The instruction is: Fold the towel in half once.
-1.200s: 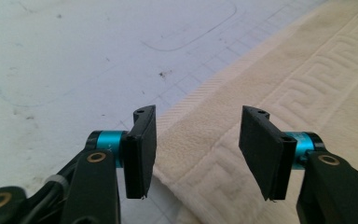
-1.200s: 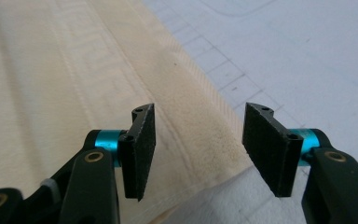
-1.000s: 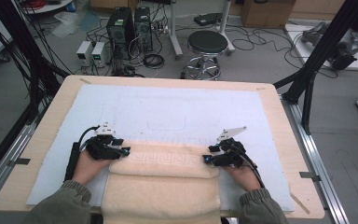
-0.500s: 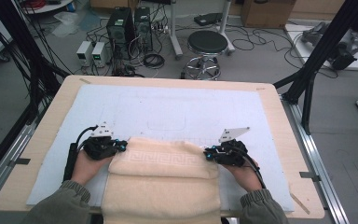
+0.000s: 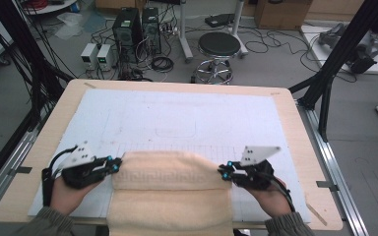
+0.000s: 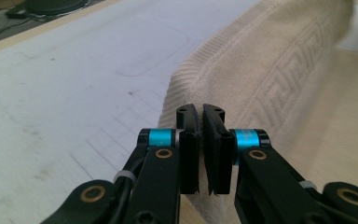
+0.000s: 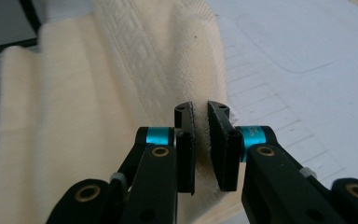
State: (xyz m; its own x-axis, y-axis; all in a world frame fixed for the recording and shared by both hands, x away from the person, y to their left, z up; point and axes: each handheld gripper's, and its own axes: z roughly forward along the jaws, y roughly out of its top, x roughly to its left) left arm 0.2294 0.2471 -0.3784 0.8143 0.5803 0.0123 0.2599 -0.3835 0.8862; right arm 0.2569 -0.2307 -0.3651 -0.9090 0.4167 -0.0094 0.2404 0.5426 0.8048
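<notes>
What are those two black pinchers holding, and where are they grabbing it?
Both hold the cream towel. The left gripper pinches its left side edge, the right gripper its right side edge, at the raised far fold.

Grey floor (image 5: 285, 59) beyond the desk (image 5: 295, 128), strewn with cables. Black round stool (image 5: 219, 45) far centre; two computer towers (image 5: 139, 24) far left. Black frame struts (image 5: 344, 54) right; cardboard box (image 5: 280, 12) far right.
</notes>
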